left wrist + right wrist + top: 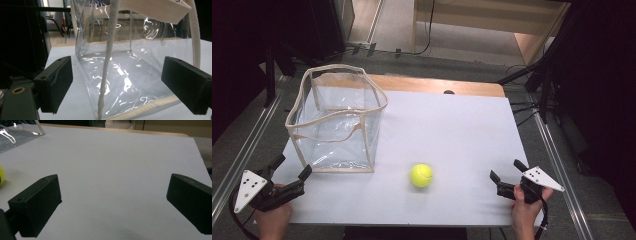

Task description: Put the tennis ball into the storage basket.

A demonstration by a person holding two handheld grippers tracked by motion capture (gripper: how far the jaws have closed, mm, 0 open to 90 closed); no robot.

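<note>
Surface: white board (452,130) on a wooden table, dark room around.
Bag: clear plastic bag (337,122) with beige trim stands open-topped at the board's left.
Ball: yellow tennis ball (421,175) lies near the bag's front right corner, apart from it.
Left gripper (291,169): jaws spread, empty, just before the bag's near corner.
Right gripper (508,172): jaws spread, empty, right of the ball.

Tennis ball and clear bag on white table

Yellow-green tennis ball (421,175) lies just right of the upright, open, beige-trimmed clear plastic bag (337,122).
</note>
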